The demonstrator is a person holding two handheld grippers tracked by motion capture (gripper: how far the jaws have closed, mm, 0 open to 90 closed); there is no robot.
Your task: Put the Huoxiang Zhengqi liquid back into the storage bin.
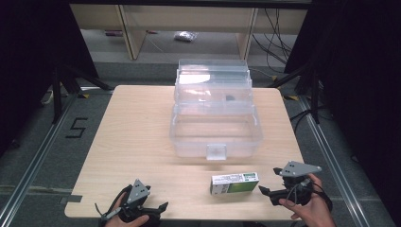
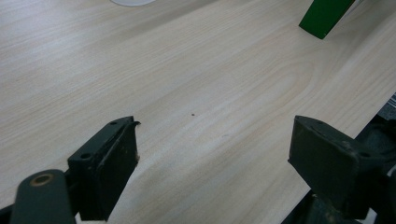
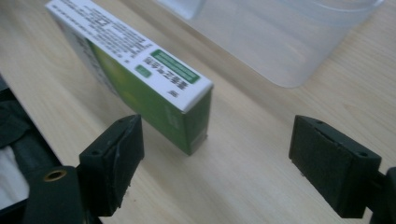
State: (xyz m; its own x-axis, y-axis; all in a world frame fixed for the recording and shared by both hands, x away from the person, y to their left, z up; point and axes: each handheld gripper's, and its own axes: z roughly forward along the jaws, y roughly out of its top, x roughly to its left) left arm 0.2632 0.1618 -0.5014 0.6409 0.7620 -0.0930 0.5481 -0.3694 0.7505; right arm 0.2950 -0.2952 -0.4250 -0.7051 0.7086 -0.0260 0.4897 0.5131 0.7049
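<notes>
Right gripper view: green-and-white carton (image 3: 140, 84) stands on its long edge on the table (image 3: 261, 177), its near end just ahead of the right gripper (image 3: 217, 168), jaws spread wide w/ nothing between them yet. High view puts the carton (image 1: 234, 183) near the front edge, just in front of the clear storage box (image 1: 215, 125), which sits open. Left gripper (image 2: 212, 154) rests at the front-left corner, jaws apart & empty, well away from the carton.

Risks, as I judge them: carton is tall & thin, so one jaw touching first prob tips it flat or skids it toward the table edge. Gripping only the end corner → it pivots & slips out. Lifting too low → it catches the box's front wall.
</notes>
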